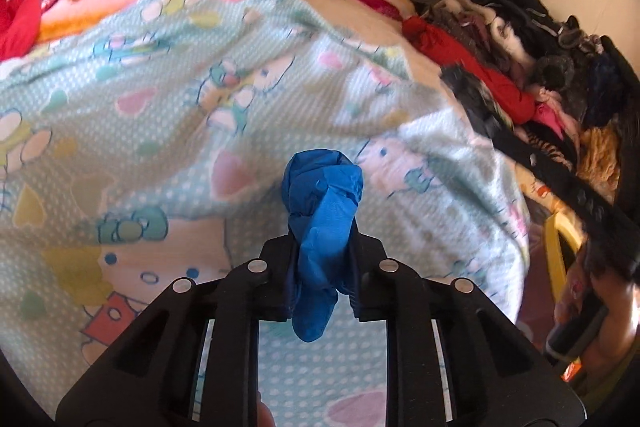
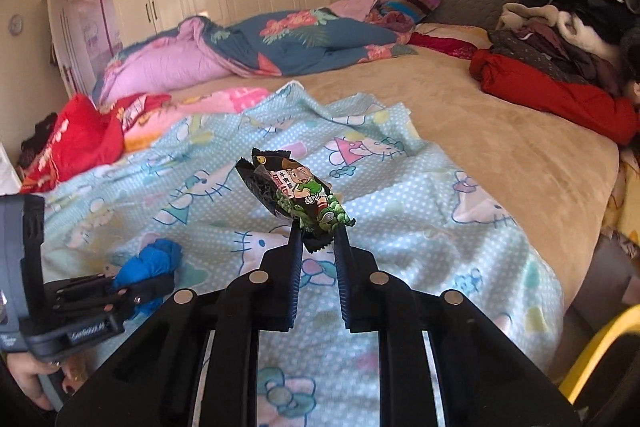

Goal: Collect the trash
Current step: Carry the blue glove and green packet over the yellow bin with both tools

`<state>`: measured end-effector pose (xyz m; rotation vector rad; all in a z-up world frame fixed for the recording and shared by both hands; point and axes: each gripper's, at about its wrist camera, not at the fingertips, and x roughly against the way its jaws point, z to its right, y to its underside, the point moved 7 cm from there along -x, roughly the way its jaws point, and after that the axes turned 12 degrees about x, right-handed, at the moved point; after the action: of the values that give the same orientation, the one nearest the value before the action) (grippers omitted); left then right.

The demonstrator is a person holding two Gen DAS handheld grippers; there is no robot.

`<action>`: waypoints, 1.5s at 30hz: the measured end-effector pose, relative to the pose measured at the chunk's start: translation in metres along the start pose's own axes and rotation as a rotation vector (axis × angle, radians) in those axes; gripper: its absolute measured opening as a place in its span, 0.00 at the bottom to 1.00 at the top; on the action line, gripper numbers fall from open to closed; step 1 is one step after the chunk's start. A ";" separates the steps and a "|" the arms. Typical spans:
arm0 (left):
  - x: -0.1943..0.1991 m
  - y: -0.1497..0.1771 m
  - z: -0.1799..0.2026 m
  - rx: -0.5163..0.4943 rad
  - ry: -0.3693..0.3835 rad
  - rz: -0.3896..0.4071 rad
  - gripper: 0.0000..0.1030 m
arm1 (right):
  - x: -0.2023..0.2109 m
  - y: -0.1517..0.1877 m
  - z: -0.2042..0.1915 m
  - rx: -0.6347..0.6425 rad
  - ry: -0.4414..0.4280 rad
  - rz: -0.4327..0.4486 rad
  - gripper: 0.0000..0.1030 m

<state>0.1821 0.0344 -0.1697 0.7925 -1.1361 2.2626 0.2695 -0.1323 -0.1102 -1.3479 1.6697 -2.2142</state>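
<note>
While clamped upright, blue wad point(image 1: 320, 223) runs along left tongs point(image 1: 322, 247).

No legible text on wrapper point(image 2: 294, 193)

Landmark: the cartoon-cat blanket point(image 2: 380, 211), one, pale blue, spread over the bed.

- Grippers: two, the left gripper point(image 1: 322, 247) and the right gripper point(image 2: 318, 231), both above the blanket's near part.
- Trash pieces: two. One blue crumpled wad point(image 1: 320, 227) in the left; one printed snack wrapper point(image 2: 296, 195) in the right.
- Quilts: one, floral blue-and-pink quilt point(image 2: 248, 47), beyond the blanket.
- Red bags or cloths left of the blanket: one red bundle point(image 2: 76, 143).
- Clothing heaps: one clothes pile point(image 2: 560, 39), right of the blanket.
</note>
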 end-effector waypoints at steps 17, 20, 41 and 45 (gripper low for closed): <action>0.026 0.002 0.093 -0.104 0.142 0.043 0.12 | 0.101 0.044 0.048 -0.216 0.069 0.073 0.15; 0.028 0.011 0.113 -0.136 0.168 0.036 0.12 | 0.117 0.056 0.059 -0.242 0.094 0.076 0.15; 0.024 0.078 0.230 -0.365 0.292 -0.045 0.13 | 0.206 0.159 0.148 -0.499 0.296 0.027 0.15; 0.016 0.101 0.252 -0.415 0.313 -0.087 0.13 | 0.216 0.179 0.166 -0.572 0.324 0.005 0.15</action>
<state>0.1764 -0.2256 -0.0912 0.3045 -1.3226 1.8994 0.1686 -0.4418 -0.1201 -1.0909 2.5617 -2.1250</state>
